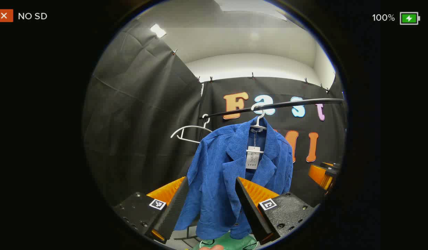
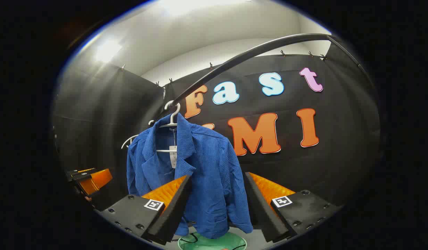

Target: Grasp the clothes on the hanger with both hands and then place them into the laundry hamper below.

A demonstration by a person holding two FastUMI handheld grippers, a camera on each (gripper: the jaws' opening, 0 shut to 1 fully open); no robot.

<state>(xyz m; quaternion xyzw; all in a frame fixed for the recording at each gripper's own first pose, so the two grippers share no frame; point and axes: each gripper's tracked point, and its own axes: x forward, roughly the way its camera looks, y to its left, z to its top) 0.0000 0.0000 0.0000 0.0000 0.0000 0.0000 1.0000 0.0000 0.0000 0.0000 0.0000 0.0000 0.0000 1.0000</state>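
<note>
A blue corduroy jacket [image 1: 231,173] with a white tag hangs on a white hanger [image 1: 258,121] from a black rail [image 1: 287,104]. My left gripper [image 1: 211,180] is open, its fingers framing the jacket's lower half from a short distance in front of it. In the right gripper view the same jacket [image 2: 196,166] hangs left of centre, and my right gripper [image 2: 217,175] is open in front of its right sleeve, holding nothing. Below the jacket is the green laundry hamper [image 1: 231,243] [image 2: 214,241], mostly hidden. Each view shows the other gripper at its edge [image 1: 325,175] [image 2: 91,180].
An empty white hanger [image 1: 188,133] hangs on the rail left of the jacket. Black cloth walls close in the booth behind and on the left. The rail [image 2: 241,57] curves overhead in the right gripper view.
</note>
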